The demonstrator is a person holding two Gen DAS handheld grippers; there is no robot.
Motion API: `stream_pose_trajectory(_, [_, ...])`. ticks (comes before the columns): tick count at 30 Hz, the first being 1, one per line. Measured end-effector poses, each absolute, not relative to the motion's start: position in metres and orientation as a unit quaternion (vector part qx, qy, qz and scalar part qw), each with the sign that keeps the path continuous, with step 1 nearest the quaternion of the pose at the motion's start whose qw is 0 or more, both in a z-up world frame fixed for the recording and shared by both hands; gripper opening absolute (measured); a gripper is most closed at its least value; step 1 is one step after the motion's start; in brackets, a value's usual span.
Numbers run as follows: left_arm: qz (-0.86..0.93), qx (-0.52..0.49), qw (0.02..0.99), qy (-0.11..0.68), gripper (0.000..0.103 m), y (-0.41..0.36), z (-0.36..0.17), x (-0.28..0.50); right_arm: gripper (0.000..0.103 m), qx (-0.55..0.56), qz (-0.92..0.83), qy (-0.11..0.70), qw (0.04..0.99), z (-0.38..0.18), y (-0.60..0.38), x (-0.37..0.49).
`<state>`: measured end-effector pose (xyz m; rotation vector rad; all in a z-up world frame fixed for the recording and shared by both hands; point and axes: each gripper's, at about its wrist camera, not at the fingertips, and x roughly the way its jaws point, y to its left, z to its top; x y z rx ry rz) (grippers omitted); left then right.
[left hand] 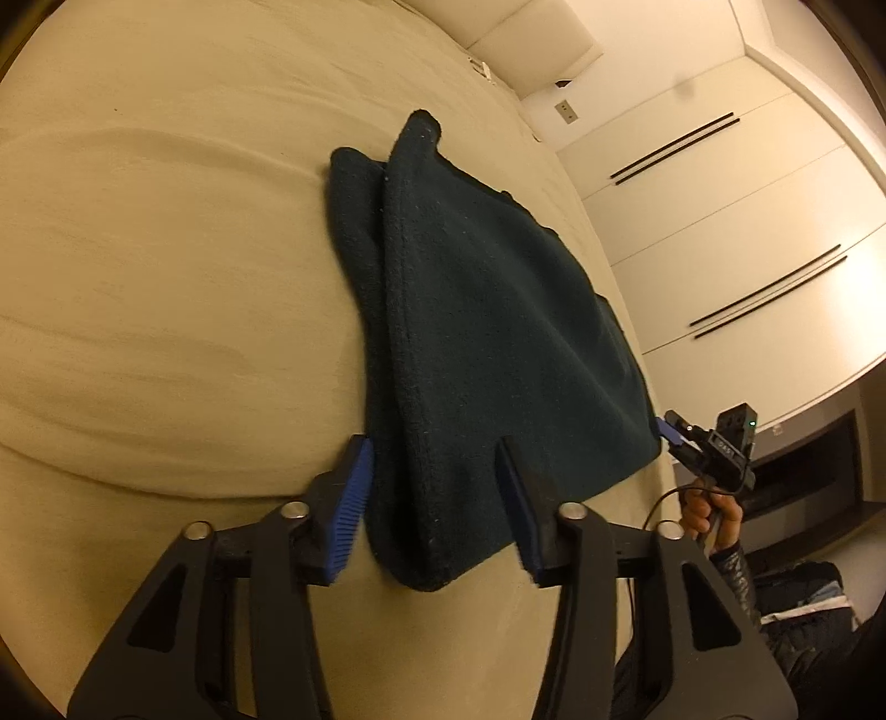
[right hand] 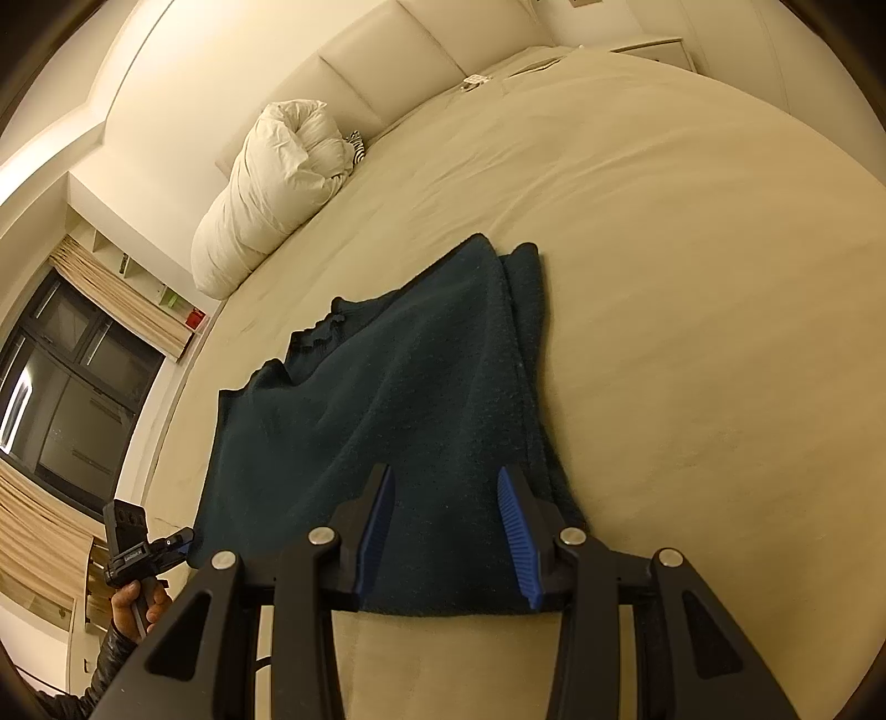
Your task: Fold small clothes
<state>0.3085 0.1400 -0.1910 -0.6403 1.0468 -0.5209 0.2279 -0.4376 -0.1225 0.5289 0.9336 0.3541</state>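
A dark teal garment [left hand: 498,332] lies folded lengthwise on the beige bed [left hand: 166,277], one long layer lapped over another, near the bed's side edge. The left gripper [left hand: 437,482] has its blue-padded fingers [left hand: 354,498] spread apart, straddling the near corner of the cloth without pinching it. The right gripper [right hand: 448,531] likewise hangs over the opposite end of the garment, its fingers [right hand: 515,537] apart with fabric lying between them. In the left wrist view the right gripper's tip [left hand: 673,429] sits at the cloth's far corner. A rolled white duvet [right hand: 266,194] rests against the headboard [right hand: 387,50].
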Motion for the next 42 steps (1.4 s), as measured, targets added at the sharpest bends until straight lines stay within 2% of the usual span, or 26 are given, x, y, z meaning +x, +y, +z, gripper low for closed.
stream_pose_trajectory(4, [-0.249, -0.295, 0.785, 0.484, 0.044, 0.135, -0.191, 0.308, 0.043, 0.246, 0.168, 0.443, 0.846, -0.121, -0.436, 0.227])
stream_pose_trajectory(5, [-0.251, -0.288, 0.786, 0.486, 0.030, 0.132, -0.190, 0.307, 0.043, 0.247, 0.167, 0.443, 0.846, -0.121, -0.436, 0.227])
stream_pose_trajectory(6, [-0.249, -0.282, 0.787, 0.489, 0.022, 0.130, -0.190, 0.307, 0.043, 0.246, 0.166, 0.442, 0.846, -0.121, -0.436, 0.226])
stream_pose_trajectory(9, [-0.239, -0.268, 0.790, 0.498, 0.010, 0.126, -0.191, 0.306, 0.043, 0.243, 0.166, 0.444, 0.846, -0.122, -0.435, 0.227])
stream_pose_trajectory(21, [-0.201, -0.264, 0.831, 0.448, 0.005, 0.118, -0.169, 0.260, 0.043, 0.231, 0.133, 0.447, 0.854, -0.130, -0.439, 0.228])
stream_pose_trajectory(25, [-0.185, -0.298, 0.815, 0.462, 0.005, 0.124, -0.195, 0.248, 0.042, 0.213, 0.132, 0.461, 0.852, -0.137, -0.433, 0.229])
stream_pose_trajectory(28, [-0.184, -0.296, 0.817, 0.459, 0.005, 0.123, -0.193, 0.241, 0.041, 0.183, 0.129, 0.462, 0.858, -0.136, -0.427, 0.227])
stream_pose_trajectory(32, [-0.179, -0.292, 0.819, 0.459, 0.004, 0.120, -0.193, 0.240, 0.041, 0.236, 0.113, 0.439, 0.859, -0.135, -0.445, 0.227])
stream_pose_trajectory(40, [-0.176, -0.304, 0.813, 0.465, 0.005, 0.126, -0.199, 0.243, 0.041, 0.230, 0.111, 0.451, 0.855, -0.139, -0.448, 0.238])
stream_pose_trajectory(41, [-0.176, -0.303, 0.813, 0.465, 0.004, 0.126, -0.198, 0.243, 0.041, 0.223, 0.118, 0.458, 0.852, -0.141, -0.444, 0.239])
stream_pose_trajectory(42, [-0.176, -0.302, 0.813, 0.465, 0.005, 0.126, -0.198, 0.242, 0.033, 0.207, 0.121, 0.464, 0.852, -0.143, -0.439, 0.239])
